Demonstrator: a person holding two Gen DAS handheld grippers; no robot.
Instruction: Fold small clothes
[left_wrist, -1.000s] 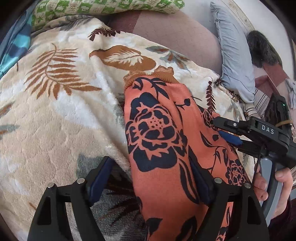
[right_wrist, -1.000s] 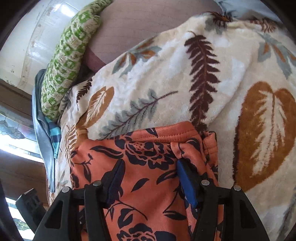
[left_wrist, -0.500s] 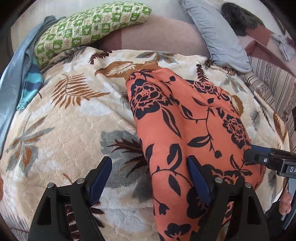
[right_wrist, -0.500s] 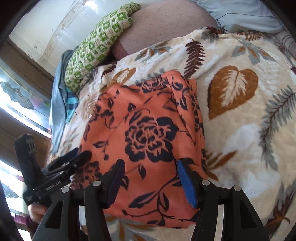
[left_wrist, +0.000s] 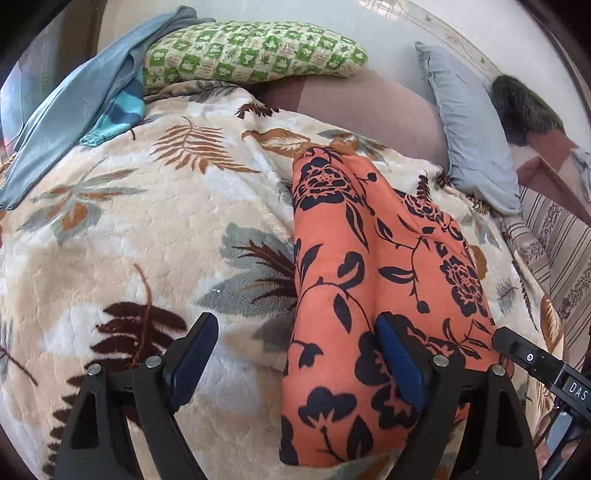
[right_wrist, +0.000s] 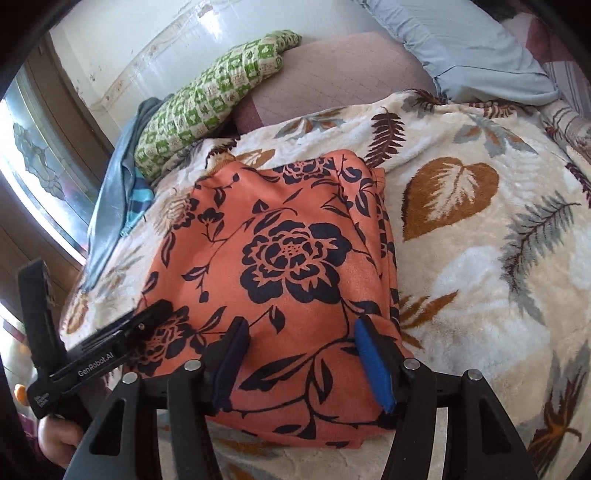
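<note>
Folded orange floral garment (right_wrist: 295, 280) lies flat on the leaf-print fleece blanket (right_wrist: 480, 258), edges mostly squared, layered fold edge along its right side. Bare blanket to the right and to the left in the left wrist view (left_wrist: 129, 240). Far side crowded: green checked pillow (left_wrist: 251, 55), blue cloth (left_wrist: 74, 107), grey pillow (left_wrist: 469, 129). Left gripper (left_wrist: 295, 365) spread wide, holding nothing, right finger over the garment's left part, left finger over blanket. Right gripper (right_wrist: 299, 358) moderately wide, empty, both pads above the garment's near edge; contact unclear.
</note>
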